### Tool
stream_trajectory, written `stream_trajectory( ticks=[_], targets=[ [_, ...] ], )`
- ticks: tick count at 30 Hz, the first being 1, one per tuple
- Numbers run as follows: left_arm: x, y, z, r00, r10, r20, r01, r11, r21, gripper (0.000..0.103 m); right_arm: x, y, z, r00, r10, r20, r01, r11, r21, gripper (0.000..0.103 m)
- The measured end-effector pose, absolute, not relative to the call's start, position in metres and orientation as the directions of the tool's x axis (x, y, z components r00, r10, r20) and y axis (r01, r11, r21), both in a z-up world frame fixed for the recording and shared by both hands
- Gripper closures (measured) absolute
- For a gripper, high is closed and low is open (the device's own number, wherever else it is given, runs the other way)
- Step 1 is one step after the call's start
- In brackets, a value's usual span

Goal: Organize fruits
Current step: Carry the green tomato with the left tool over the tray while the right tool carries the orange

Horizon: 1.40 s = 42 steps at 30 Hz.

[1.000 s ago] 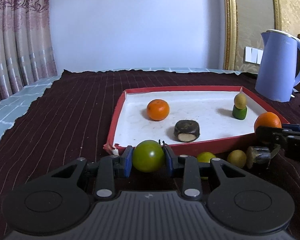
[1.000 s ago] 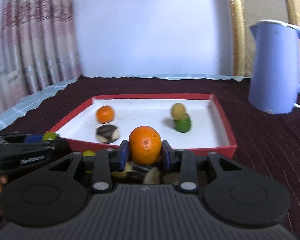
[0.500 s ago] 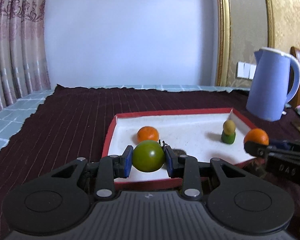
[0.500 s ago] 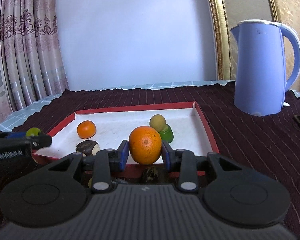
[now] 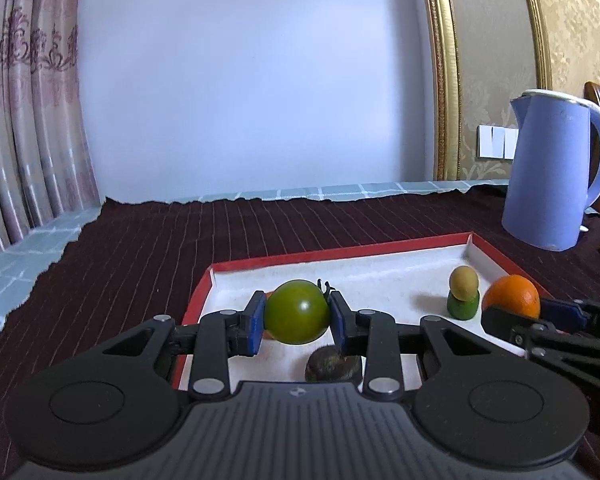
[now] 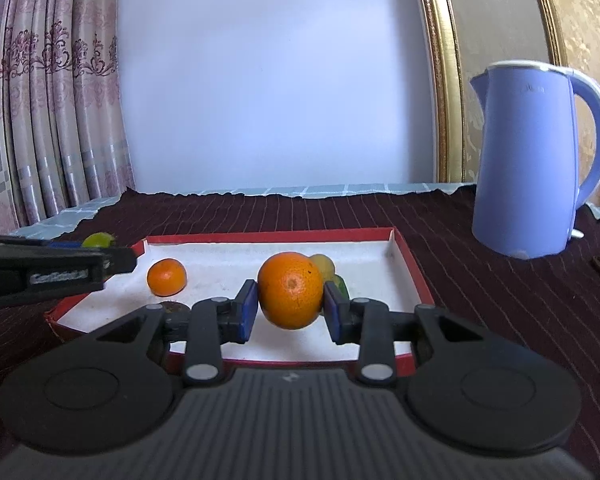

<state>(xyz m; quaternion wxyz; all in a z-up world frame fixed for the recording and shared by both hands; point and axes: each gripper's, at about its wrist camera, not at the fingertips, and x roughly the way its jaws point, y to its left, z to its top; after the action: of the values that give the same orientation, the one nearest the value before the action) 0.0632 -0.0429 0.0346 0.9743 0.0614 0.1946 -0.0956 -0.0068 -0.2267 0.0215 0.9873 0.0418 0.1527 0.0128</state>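
Note:
My left gripper (image 5: 297, 322) is shut on a green tomato (image 5: 297, 311) and holds it above the near left part of the red-rimmed white tray (image 5: 340, 254). My right gripper (image 6: 290, 308) is shut on an orange (image 6: 290, 289) above the tray's (image 6: 404, 256) near right part. In the tray lie a small orange (image 6: 166, 277), a dark brown fruit (image 5: 332, 364), and a yellow-green fruit (image 5: 464, 278) on top of a green one (image 5: 464, 307). The right gripper with its orange (image 5: 511, 296) shows at the right of the left wrist view.
A blue electric kettle (image 6: 536, 160) stands on the dark striped tablecloth (image 5: 148, 248) to the right of the tray. A curtain (image 6: 48, 112) hangs at the left, a gold-framed wall behind. The cloth's far edge ends on a pale tiled cover.
Both grippers have risen from the cloth in front of the tray and moved forward over it, each still holding its fruit. The loose fruits before the tray have dropped out of view.

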Motion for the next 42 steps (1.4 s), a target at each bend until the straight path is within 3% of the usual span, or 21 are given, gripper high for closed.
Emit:
stream_trajectory(
  ticks=[21,42],
  targets=[
    [0.087,-0.046,0.03,0.898,-0.071,-0.435,0.139,0.982,0.125,0.071,0.001,-0.221,0.024,0.953,0.02,-0.302,-0.002,0.998,0.061,0.07],
    [0.125,-0.054,0.041,0.902,-0.074,-0.426,0.127,0.987,0.098,0.071,0.039,-0.214,0.051,0.962,0.034,-0.27,-0.033,0.999,0.009,0.07]
  ],
)
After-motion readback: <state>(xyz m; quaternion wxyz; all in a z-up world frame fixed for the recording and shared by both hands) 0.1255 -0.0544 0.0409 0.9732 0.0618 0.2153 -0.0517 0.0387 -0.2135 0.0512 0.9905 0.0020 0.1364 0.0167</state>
